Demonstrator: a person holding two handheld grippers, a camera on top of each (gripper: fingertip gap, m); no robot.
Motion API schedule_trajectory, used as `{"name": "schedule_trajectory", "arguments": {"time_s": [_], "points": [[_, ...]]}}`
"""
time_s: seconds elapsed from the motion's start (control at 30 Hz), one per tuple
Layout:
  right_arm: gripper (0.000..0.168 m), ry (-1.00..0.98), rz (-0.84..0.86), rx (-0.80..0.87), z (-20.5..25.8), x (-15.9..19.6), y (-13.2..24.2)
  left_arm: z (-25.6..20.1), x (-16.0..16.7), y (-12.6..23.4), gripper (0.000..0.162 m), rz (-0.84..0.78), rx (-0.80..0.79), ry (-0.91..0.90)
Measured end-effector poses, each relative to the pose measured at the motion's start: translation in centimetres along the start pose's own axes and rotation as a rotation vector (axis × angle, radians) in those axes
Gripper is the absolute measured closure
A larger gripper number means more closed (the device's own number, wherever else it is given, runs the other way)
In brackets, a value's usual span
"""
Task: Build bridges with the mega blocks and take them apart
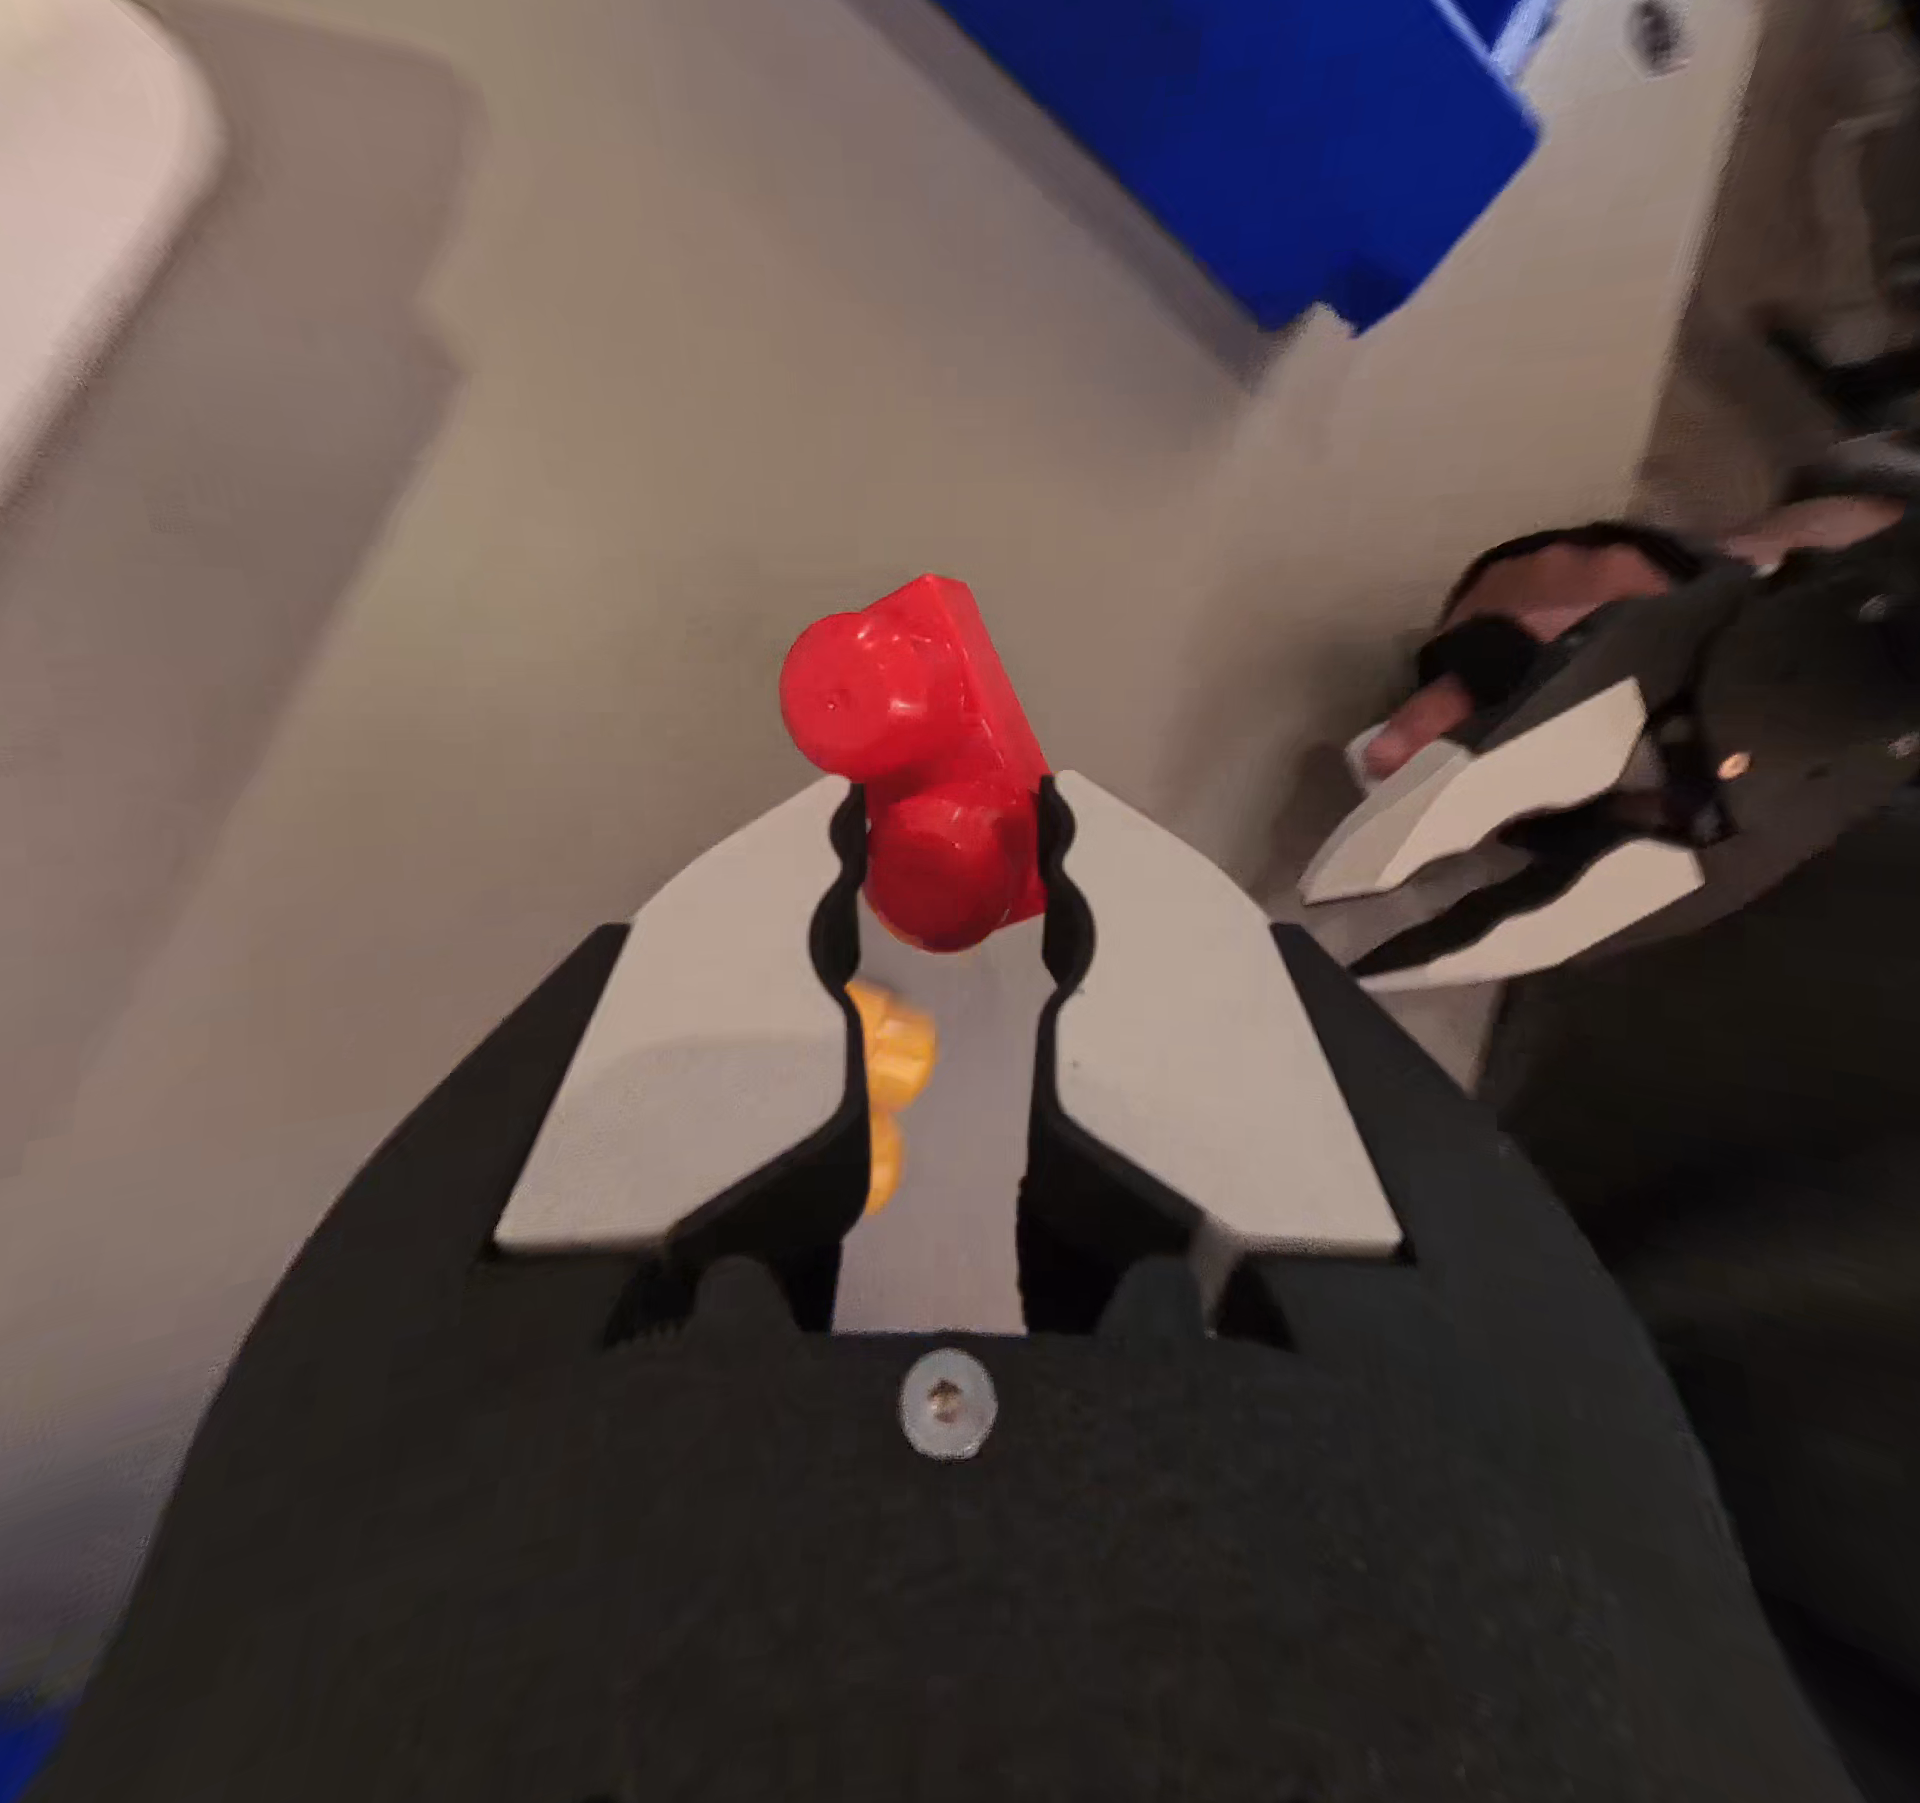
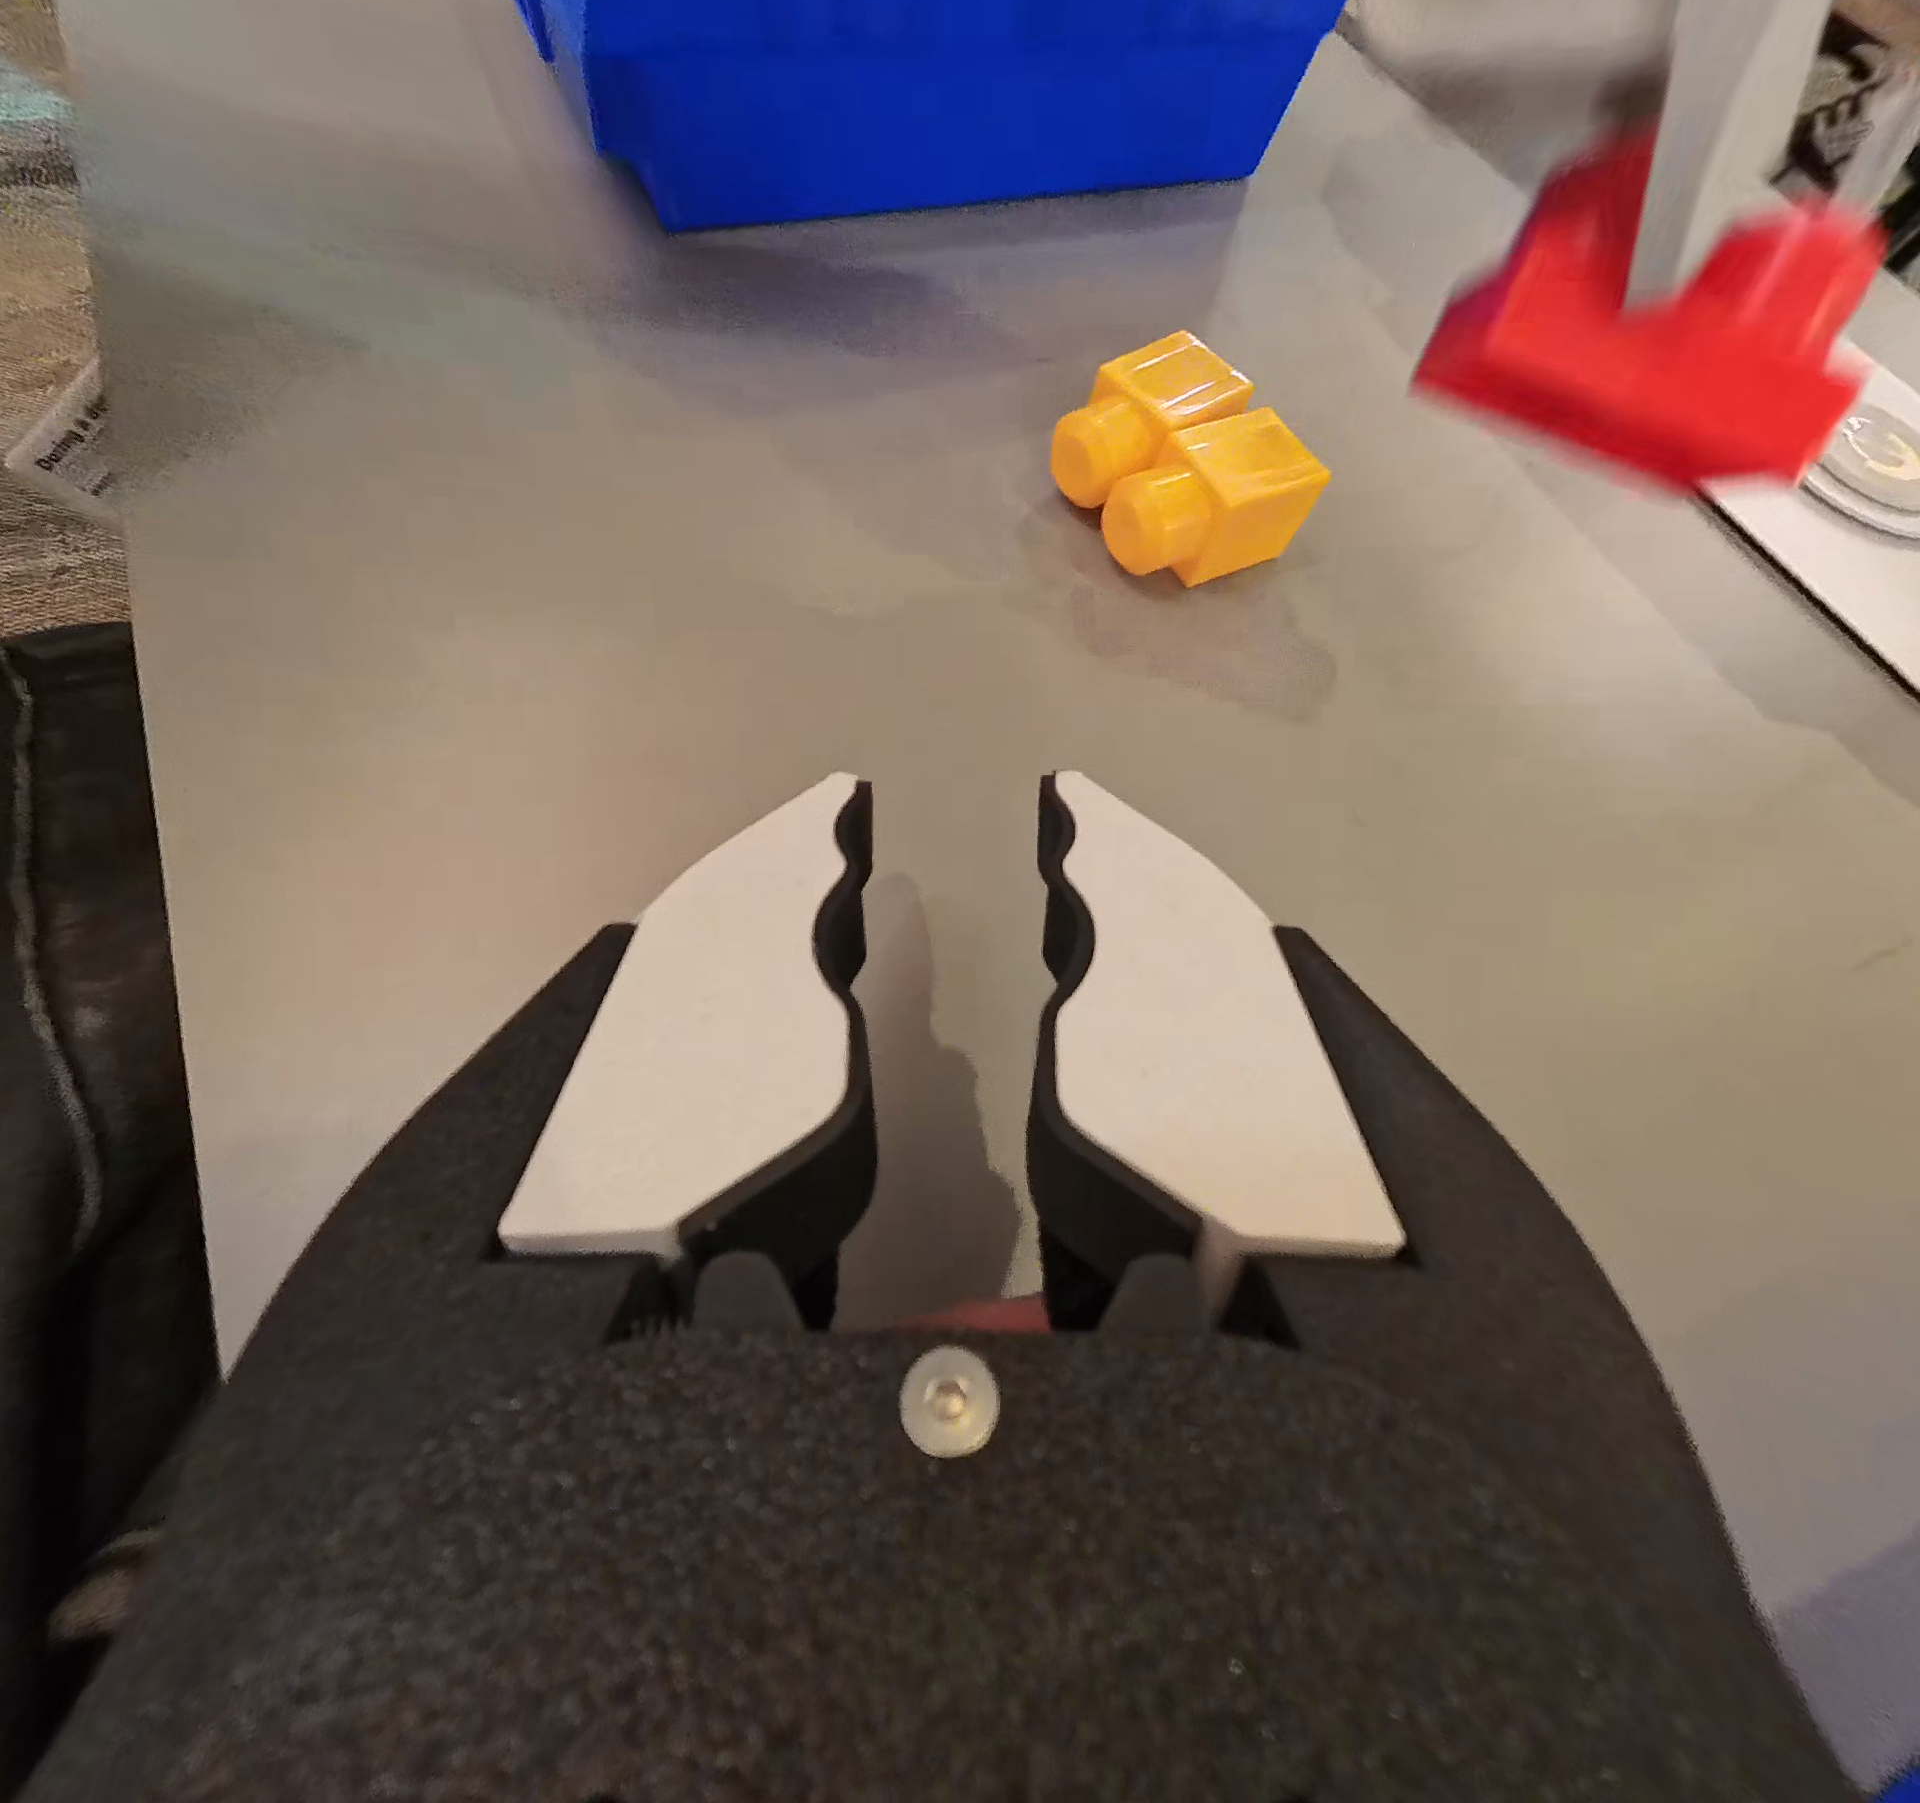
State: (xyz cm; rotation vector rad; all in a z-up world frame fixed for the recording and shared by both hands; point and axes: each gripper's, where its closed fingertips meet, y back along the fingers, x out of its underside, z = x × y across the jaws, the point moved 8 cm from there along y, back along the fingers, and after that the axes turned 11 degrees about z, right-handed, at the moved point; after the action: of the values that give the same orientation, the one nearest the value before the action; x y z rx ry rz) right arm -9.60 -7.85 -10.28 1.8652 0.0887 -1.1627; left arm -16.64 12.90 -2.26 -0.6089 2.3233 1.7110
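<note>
Only the left wrist view showed the left gripper (image 1: 951,818) pinching a red two-stud plastic block (image 1: 914,766) in its fingers, lifted above the grey counter (image 1: 623,506). Meanwhile the right gripper (image 2: 956,808) hung spread and empty, and its view showed a yellow two-stud plastic block (image 2: 1190,454) lying whole on its side before a blue plastic bin (image 2: 935,70).

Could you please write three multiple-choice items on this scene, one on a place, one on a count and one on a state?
1. Where is the yellow block?
A. lying on the grey table
B. inside the blue bin
C. held by the right tongs

2. How many studs does the yellow block show?
A. one
B. two
C. four

3. What are the left tongs doing?
A. gaping empty
B. gripping the red block
C. resting in the bin

Answers: 1 A, it lies on its side on the bare tabletop; 2 B, two round studs sit side by side; 3 B, the red block sits pinched between the tips.
</note>
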Motion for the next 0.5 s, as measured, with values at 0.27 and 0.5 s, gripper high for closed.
{"name": "schedule_trajectory", "arguments": {"time_s": [0.27,0.5], "points": [[0.138,-0.068,-0.032,0.015,-1.4,0.4,1.2,-0.5,-0.6,-9.1,0.131,0.120,0.128,0.088],[0.138,-0.102,-0.025,0.011,-1.8,0.6,1.0,-0.6,3.7,-4.7,0.092,0.135,-0.299,0.093]]}}
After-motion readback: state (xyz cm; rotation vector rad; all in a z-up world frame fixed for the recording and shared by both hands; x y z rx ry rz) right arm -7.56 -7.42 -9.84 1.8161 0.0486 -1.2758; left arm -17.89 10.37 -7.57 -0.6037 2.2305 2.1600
